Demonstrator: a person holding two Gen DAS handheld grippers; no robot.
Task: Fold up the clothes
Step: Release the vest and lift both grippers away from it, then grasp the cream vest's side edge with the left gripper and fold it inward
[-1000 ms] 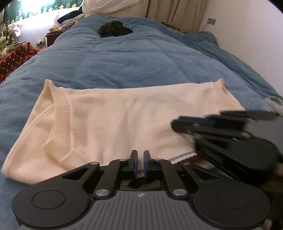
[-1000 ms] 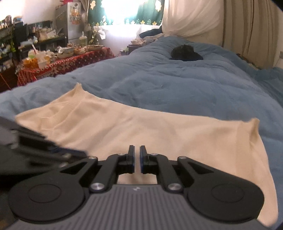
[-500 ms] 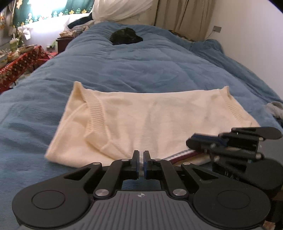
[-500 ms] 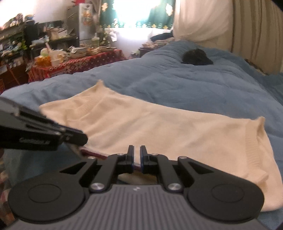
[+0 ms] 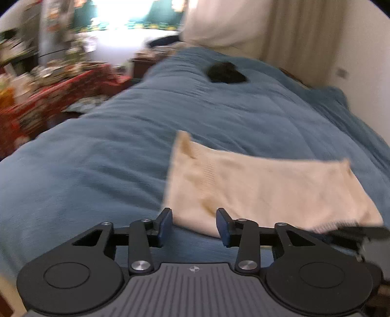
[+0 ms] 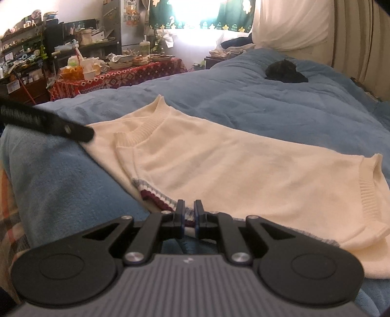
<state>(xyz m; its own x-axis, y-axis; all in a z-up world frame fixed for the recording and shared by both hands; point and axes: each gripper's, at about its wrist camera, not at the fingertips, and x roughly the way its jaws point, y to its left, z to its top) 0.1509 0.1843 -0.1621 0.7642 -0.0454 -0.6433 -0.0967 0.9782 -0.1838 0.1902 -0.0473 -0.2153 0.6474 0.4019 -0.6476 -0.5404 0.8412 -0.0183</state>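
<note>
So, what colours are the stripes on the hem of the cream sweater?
Dark red, white and pale blue-grey stripes on the hem of the cream sweater, clearest in the right wrist view.

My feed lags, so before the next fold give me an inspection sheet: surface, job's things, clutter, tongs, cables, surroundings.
Surface: blue duvet on a bed, lightly rumpled.
Job's things: cream sweater lying folded on the duvet, its striped hem at the near edge.
Clutter: dark bundle far up the bed, well apart from the sweater.
Tongs: left tongs opening, nothing between the pads, the sweater's corner just beyond them; right tongs shut on the striped hem.
Cables: nothing seen.
Surroundings: crowded table with a red patterned cloth, bright window, curtains, plaid cloth at the left edge.
</note>
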